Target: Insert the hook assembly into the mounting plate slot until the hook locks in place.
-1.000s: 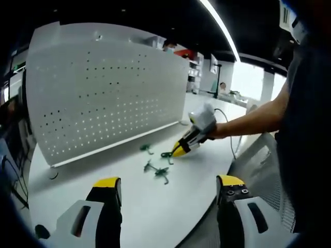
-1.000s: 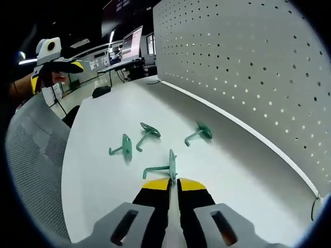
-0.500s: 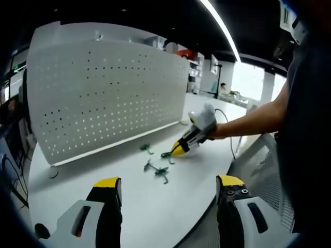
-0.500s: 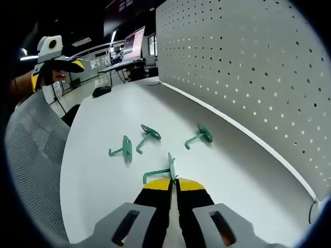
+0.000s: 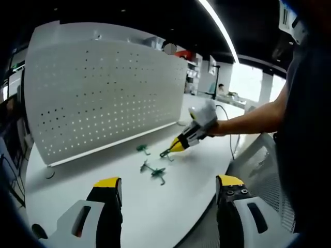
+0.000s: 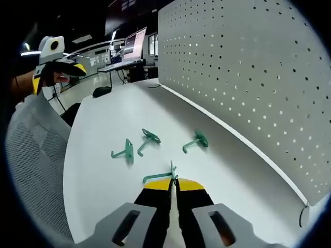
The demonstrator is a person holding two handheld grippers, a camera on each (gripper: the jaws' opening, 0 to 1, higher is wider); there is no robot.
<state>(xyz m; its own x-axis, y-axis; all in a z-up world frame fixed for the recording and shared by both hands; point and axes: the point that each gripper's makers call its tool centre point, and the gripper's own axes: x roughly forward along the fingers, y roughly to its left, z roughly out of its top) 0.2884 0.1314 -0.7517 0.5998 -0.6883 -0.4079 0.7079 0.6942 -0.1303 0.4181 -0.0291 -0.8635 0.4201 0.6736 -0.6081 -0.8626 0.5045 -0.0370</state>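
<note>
My right gripper (image 6: 172, 182) is shut on the plate end of a green hook (image 6: 158, 177), held just above the white table (image 6: 98, 124). In the left gripper view this same gripper (image 5: 177, 146) reaches in from the right with the hook (image 5: 165, 153) at its tip. Three more green hooks (image 6: 124, 152) (image 6: 148, 138) (image 6: 196, 140) lie loose on the table. The white pegboard mounting plate (image 6: 248, 77) (image 5: 103, 98) stands upright along the table's far side. My left gripper (image 5: 168, 186) hangs open with nothing in it, well back from the hooks.
A grey mesh chair back (image 6: 31, 155) (image 5: 264, 175) stands at the table's near edge. A person's arm (image 5: 253, 121) holds the right gripper. A cable (image 6: 305, 214) lies by the pegboard's end. Desks with monitors (image 6: 132, 46) stand farther off.
The right gripper has lifted the green hook off the table and carried it slightly toward the pegboard. The left gripper has stayed open and nearly still.
</note>
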